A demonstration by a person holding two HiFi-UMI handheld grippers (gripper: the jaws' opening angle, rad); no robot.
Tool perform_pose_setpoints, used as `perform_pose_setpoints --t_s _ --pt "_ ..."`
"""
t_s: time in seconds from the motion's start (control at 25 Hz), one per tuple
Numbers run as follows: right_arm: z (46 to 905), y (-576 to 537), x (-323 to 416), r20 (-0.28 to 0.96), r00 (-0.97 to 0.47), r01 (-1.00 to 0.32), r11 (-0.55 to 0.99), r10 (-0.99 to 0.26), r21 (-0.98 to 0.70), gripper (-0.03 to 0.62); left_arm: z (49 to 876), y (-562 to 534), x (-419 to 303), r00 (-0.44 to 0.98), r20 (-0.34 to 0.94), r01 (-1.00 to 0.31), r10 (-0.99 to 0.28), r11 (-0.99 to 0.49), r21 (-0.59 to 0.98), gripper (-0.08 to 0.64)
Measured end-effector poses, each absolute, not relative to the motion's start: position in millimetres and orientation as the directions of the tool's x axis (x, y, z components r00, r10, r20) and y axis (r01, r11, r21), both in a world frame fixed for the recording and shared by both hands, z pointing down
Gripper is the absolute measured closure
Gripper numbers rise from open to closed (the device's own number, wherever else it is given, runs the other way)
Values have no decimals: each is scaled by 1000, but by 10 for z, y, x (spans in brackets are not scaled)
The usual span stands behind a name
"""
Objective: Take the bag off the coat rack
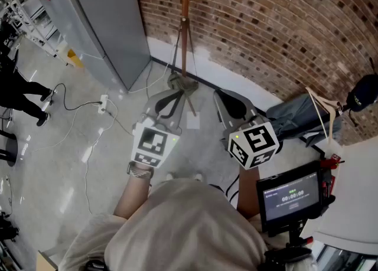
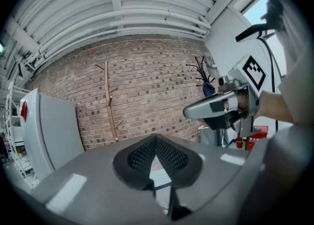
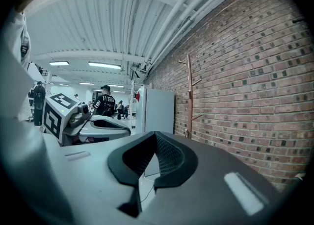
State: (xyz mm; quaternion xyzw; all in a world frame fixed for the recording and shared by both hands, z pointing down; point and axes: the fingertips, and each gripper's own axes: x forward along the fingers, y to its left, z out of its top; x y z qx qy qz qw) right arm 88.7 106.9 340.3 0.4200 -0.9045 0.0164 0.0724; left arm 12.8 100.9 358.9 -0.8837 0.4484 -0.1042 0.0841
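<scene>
Head view.
- Coat rack stands upright against the brick wall. Its base is on the floor at the wall's foot.
- Cabinet stands left of the rack, near it but apart.
- Power strip lies on the floor in front of the cabinet. Its cable runs off to the left.
- Left gripper and right gripper are side by side in front of the rack, apart. The left one is closer to the rack's base.
- Fabric bundle lies at the wall's foot, right of the right gripper.
- Screen sits nearer the person than the right gripper, on the right side.
- Shelving stands at far left, beyond the cabinet.
</scene>
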Motion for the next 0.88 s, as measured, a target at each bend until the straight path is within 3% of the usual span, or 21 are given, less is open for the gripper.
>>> perform_pose_setpoints --t_s 0.48,0.88 --pt "3264 895 811 74 -635 -770 638 -769 9 590 3605 807 28 585 106 -771 -804 -592 -235 560" --pt "3308 809 609 101 -630 -773 634 -770 11 591 3619 712 -220 583 102 -775 -806 -589 -229 560"
